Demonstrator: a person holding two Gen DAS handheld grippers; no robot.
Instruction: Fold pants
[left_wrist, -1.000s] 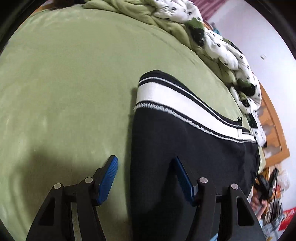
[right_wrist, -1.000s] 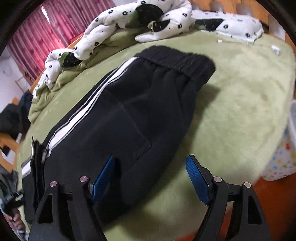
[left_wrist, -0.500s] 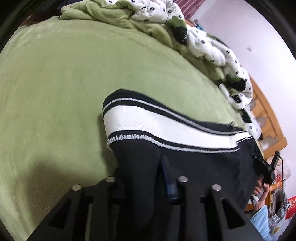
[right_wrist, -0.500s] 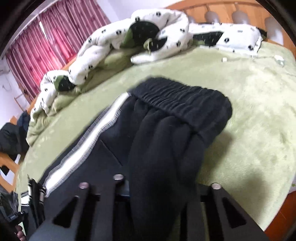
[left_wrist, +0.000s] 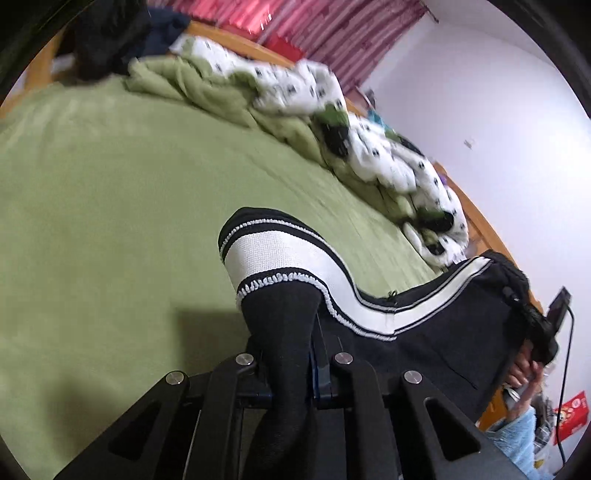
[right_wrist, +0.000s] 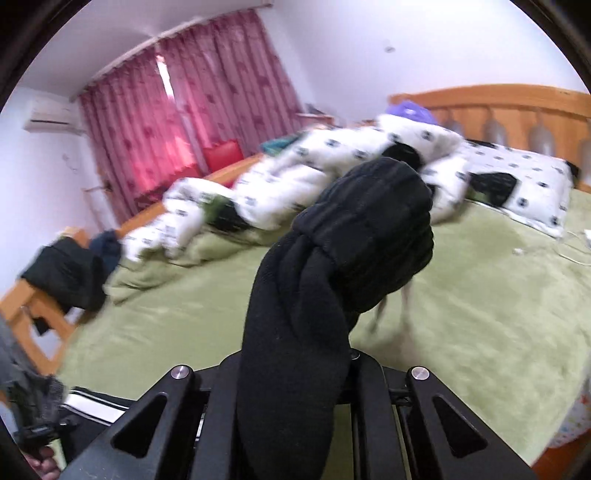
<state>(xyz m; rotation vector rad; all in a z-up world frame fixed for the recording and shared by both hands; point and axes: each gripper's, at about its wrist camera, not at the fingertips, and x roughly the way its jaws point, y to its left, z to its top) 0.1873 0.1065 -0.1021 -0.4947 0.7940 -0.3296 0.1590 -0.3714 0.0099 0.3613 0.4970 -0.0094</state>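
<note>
Black fleece with a broad white side stripe: the pants (left_wrist: 436, 332) hang lifted above the bed (left_wrist: 110, 206), held at both ends. The left gripper (left_wrist: 295, 369) has its fingers clenched on the black cloth just below the striped hem, so the leg end stands up in a fold in front of the camera and the rest of the leg trails away to the right, over the bed's near edge. The right gripper (right_wrist: 295, 376) has its fingers clamped on the gathered cloth under the ribbed waistband (right_wrist: 373, 229), which bunches upright above the bed and leans to the right. In the left wrist view the person's hand (left_wrist: 524, 369) shows at the far end of the pants, beyond the waistband.

The bed is covered with a green fleece blanket (right_wrist: 480, 314). A white quilt with black spots (right_wrist: 332, 173) lies heaped along the far side of the bed, and a matching pillow (right_wrist: 528, 181) lies against the wooden headboard (right_wrist: 517, 114). Red curtains (right_wrist: 192, 110) hang on the wall behind the bed. Dark clothes (right_wrist: 66, 273) are piled on the wooden bed frame at the left end of the quilt.
</note>
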